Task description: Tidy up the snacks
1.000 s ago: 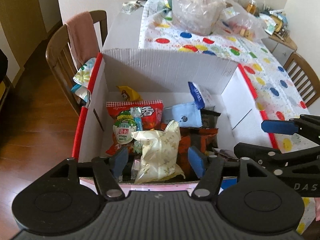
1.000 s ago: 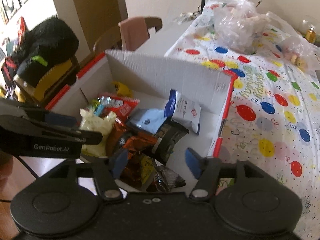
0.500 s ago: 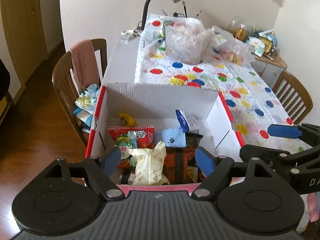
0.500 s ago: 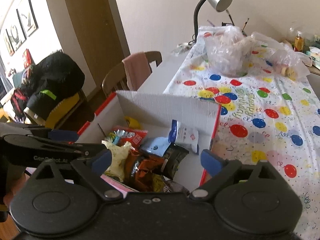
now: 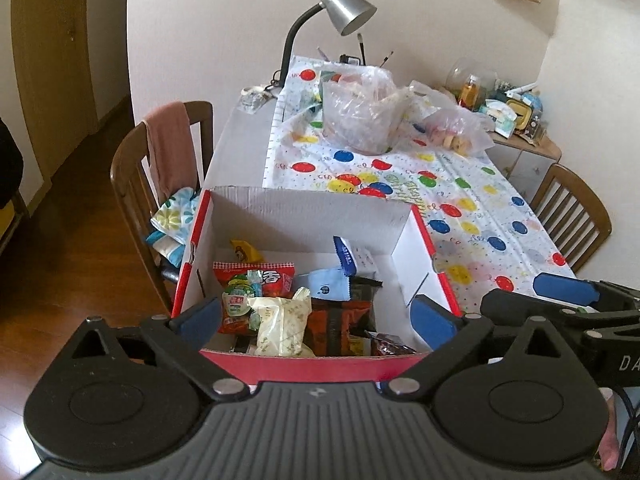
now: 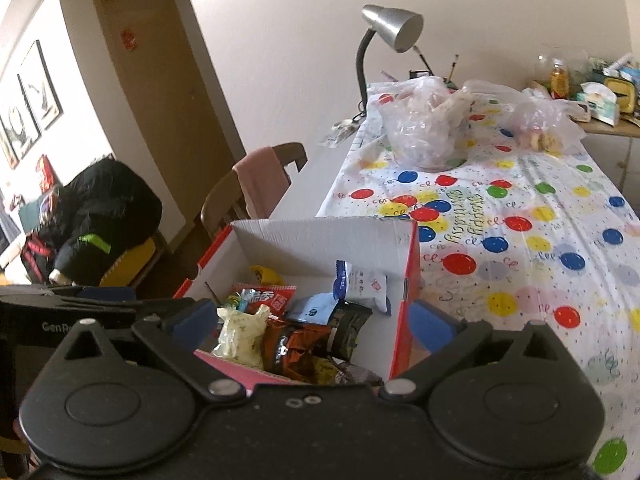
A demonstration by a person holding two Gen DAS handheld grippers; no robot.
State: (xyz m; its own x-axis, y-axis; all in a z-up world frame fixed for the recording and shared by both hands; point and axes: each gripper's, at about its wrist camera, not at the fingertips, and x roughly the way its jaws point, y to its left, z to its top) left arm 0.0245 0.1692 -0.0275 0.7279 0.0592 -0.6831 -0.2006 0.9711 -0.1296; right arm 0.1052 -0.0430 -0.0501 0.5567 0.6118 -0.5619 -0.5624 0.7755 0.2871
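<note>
A cardboard box [image 5: 312, 216], red outside and white inside, stands at the near end of the table and holds several snack packets. Among them are a cream bag [image 5: 280, 324], a red packet [image 5: 276, 280], a pale blue pouch [image 5: 326, 286] and a brown bag [image 6: 296, 346]. My left gripper [image 5: 316, 320] hovers above the box's near wall, its jaws opening wide with nothing gripped. My right gripper [image 6: 316, 322] hangs over the box's near right corner, jaws also opening, nothing between the pads. Each gripper shows at the edge of the other's view.
The balloon-print tablecloth [image 6: 520, 248] covers the table beyond the box. Two clear plastic bags [image 5: 360, 116] and a silver desk lamp [image 5: 344, 12] stand at the far end. Wooden chairs [image 5: 132, 184] flank the table; one carries a pink cloth.
Both grippers have pulled back and up from inside the box and their jaws have spread wider. The snacks lie as before.
</note>
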